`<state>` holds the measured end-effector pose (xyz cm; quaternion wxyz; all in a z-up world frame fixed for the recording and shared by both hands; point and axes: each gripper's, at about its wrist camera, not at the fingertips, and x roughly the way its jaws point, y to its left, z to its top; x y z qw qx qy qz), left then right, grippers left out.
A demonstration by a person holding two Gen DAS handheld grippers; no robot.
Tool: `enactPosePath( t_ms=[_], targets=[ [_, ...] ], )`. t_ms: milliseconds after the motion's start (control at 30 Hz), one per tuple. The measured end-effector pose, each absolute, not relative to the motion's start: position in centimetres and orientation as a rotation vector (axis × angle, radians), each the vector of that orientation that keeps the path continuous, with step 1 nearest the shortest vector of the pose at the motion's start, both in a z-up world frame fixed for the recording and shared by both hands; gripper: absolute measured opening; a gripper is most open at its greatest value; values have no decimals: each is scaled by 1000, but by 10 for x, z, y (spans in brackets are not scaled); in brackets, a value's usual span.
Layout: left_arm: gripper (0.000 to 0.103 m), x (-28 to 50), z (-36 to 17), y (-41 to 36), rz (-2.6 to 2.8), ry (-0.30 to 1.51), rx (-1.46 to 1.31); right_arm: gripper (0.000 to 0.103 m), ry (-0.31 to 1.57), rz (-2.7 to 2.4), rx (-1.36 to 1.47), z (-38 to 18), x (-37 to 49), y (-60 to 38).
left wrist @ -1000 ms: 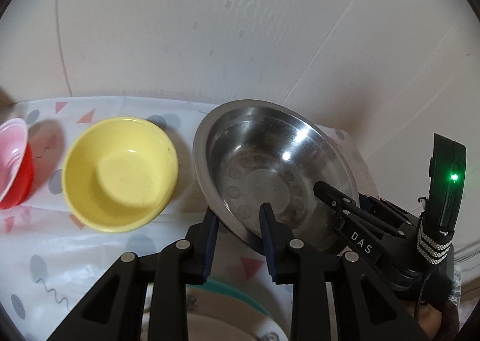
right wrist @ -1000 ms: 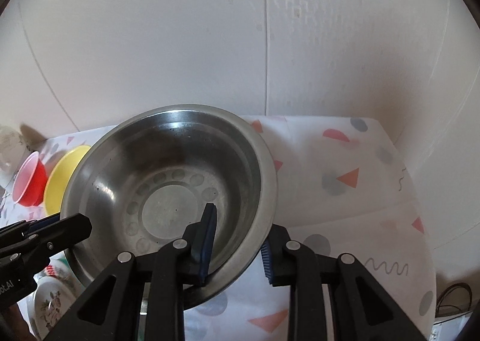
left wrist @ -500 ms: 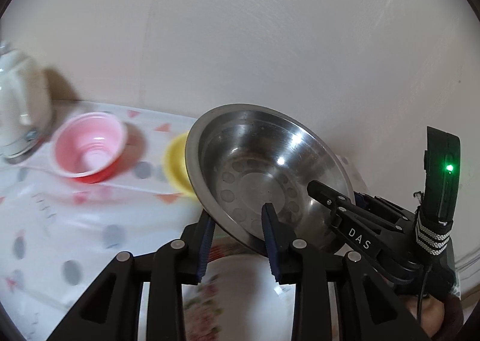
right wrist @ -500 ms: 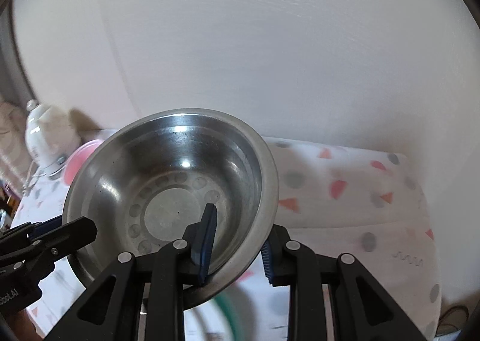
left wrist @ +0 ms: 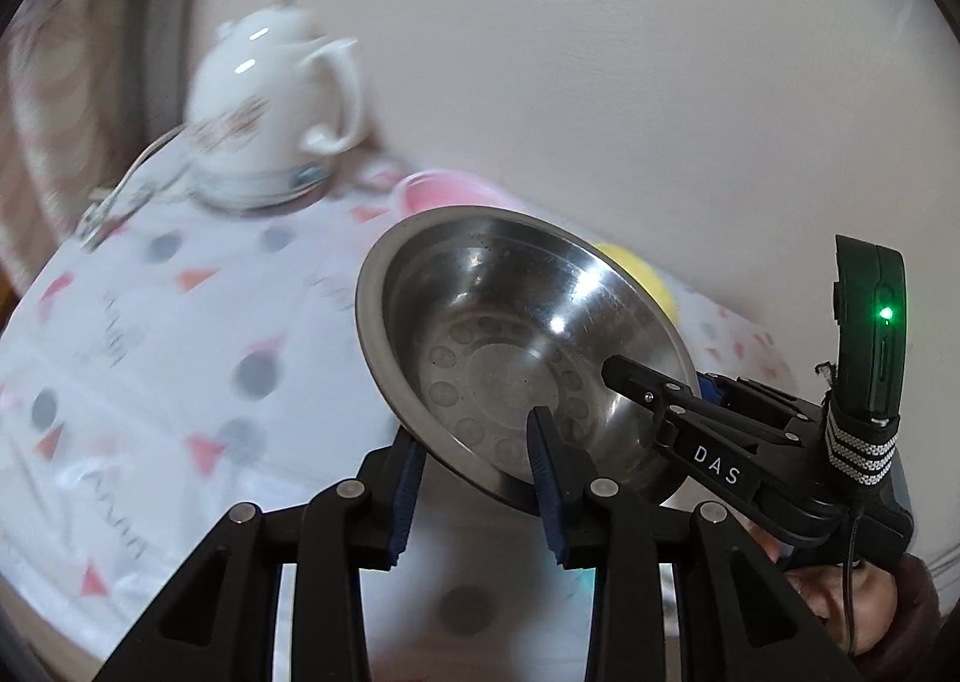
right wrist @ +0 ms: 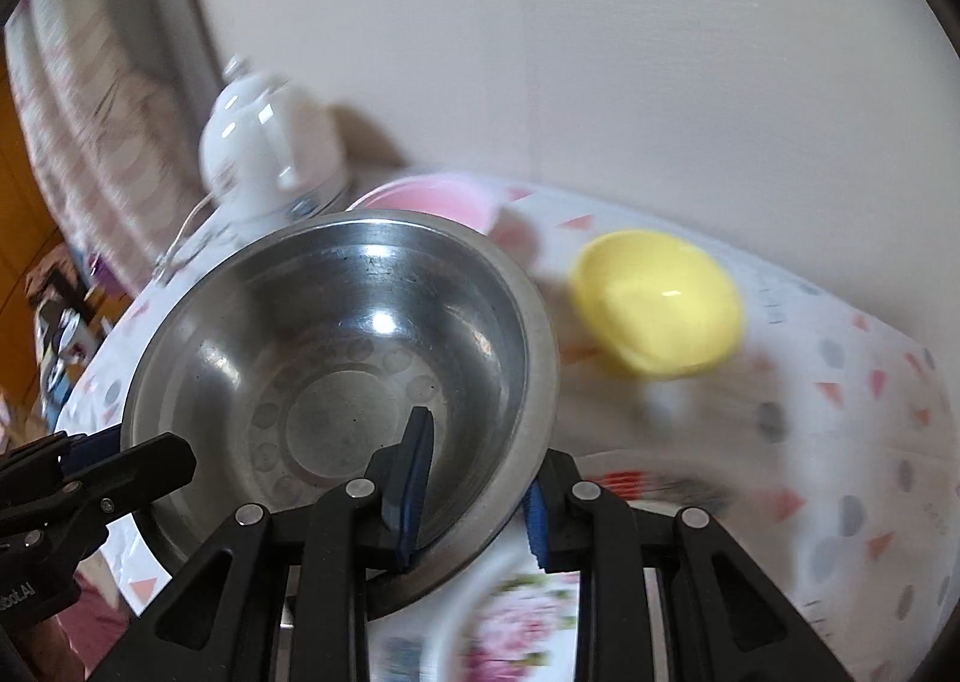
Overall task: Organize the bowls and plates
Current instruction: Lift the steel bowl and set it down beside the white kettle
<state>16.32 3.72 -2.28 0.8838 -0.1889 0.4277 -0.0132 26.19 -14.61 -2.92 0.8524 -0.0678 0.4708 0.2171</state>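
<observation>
A steel bowl (left wrist: pixel 510 346) is held in the air by both grippers. My left gripper (left wrist: pixel 477 472) is shut on its near rim, one finger inside and one outside. My right gripper (right wrist: pixel 474 478) is shut on the opposite rim; it also shows in the left wrist view (left wrist: pixel 672 412). The steel bowl fills the middle of the right wrist view (right wrist: pixel 336 370). A yellow bowl (right wrist: pixel 657 304) sits on the table to its right. A pink bowl (right wrist: pixel 432 199) stands behind it, partly hidden. A floral plate (right wrist: pixel 516 616) lies under the right gripper.
A white teapot (left wrist: pixel 270 81) stands at the back left on the patterned tablecloth (left wrist: pixel 150 352), with a white wall behind. The teapot also shows in the right wrist view (right wrist: pixel 270 141). Clutter (right wrist: pixel 60 310) lies beyond the table's left edge.
Both grippers have carried the steel bowl leftward. The teapot has come into view and the yellow and pink bowls have shifted right. The background is motion-blurred.
</observation>
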Motion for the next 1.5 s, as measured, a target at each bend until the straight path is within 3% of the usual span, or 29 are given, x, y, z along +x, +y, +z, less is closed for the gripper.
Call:
enactPosePath(
  t_ms=[667,1100,1500],
  targets=[
    [37,152,-69,91,-24,992,-332,27,1101,451,-230,-68,230,-86],
    [37,140,-46,119,41,925,-277,35,1093,402,-152,-52,229,-92],
    [38,151,-23,117,-20,868,-236,35,1051,336,-81,-29,220,-109]
  ],
)
